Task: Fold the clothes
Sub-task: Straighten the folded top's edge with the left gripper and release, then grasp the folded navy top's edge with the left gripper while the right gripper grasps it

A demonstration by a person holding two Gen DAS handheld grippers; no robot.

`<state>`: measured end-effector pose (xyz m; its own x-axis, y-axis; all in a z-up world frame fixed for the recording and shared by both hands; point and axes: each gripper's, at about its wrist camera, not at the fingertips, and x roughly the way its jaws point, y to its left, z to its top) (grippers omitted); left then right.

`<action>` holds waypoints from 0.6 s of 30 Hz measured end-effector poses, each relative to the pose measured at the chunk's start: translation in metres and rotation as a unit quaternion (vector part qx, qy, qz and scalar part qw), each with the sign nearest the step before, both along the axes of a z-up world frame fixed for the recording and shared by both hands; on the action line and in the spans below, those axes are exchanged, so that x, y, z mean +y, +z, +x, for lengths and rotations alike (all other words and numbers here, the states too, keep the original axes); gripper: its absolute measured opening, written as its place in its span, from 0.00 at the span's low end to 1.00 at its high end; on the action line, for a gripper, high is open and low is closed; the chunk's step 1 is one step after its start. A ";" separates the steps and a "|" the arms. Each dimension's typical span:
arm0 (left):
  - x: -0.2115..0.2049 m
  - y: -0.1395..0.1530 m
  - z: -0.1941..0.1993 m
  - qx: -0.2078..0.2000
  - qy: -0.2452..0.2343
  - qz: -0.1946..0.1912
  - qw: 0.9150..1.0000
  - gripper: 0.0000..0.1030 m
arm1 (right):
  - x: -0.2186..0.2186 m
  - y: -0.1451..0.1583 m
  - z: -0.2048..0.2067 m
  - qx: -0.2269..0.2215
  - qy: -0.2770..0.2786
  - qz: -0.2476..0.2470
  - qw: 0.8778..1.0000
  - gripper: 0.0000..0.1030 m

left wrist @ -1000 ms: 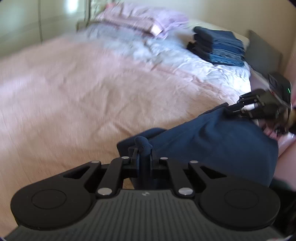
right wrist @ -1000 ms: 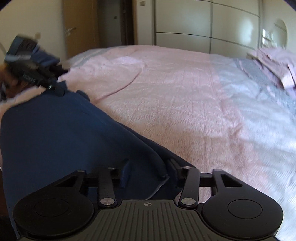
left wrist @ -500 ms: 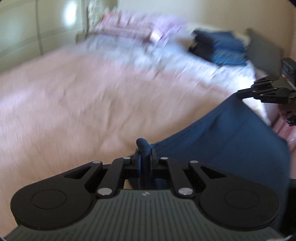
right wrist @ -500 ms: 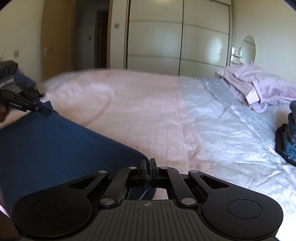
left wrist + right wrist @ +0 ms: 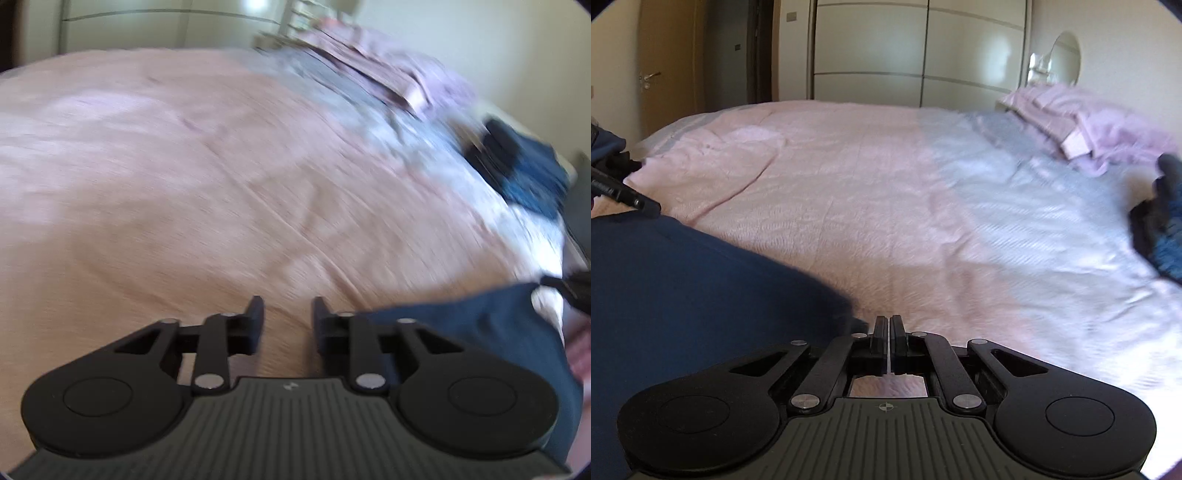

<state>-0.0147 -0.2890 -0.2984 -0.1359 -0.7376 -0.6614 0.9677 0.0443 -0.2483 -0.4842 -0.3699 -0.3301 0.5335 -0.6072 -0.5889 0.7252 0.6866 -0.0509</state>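
While left gripper (image 5: 287,317) sits with jaws apart, empty, we see navy garment (image 5: 480,332) just right of it on pink bedspread (image 5: 184,184). Right gripper (image 5: 888,339) jaws nearly together; can't tell if pinching cloth, garment (image 5: 683,288) lies to its left.

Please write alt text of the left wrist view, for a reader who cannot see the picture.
The left gripper is open, its two black fingers apart with nothing between them, above a pink bedspread. A navy garment lies to its right, and another black gripper tip meets its far corner at the right edge. Further back, blurred, are a stack of folded dark blue clothes and lilac pillows.
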 end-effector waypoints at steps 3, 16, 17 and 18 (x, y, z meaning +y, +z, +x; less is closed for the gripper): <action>0.005 0.001 0.000 0.009 -0.002 -0.003 1.000 0.19 | 0.028 0.017 -0.008 -0.018 0.008 -0.011 1.000 0.02; 0.011 -0.026 -0.035 0.031 -0.084 0.026 0.996 0.15 | 0.094 -0.004 0.058 -0.083 0.118 0.081 0.986 0.14; 0.012 -0.027 -0.038 0.032 -0.090 0.029 0.995 0.14 | 0.092 -0.009 0.060 -0.081 0.120 0.082 0.986 0.15; 0.010 -0.024 -0.038 0.025 -0.090 0.031 0.995 0.12 | 0.089 -0.011 0.060 -0.078 0.120 0.082 0.986 0.15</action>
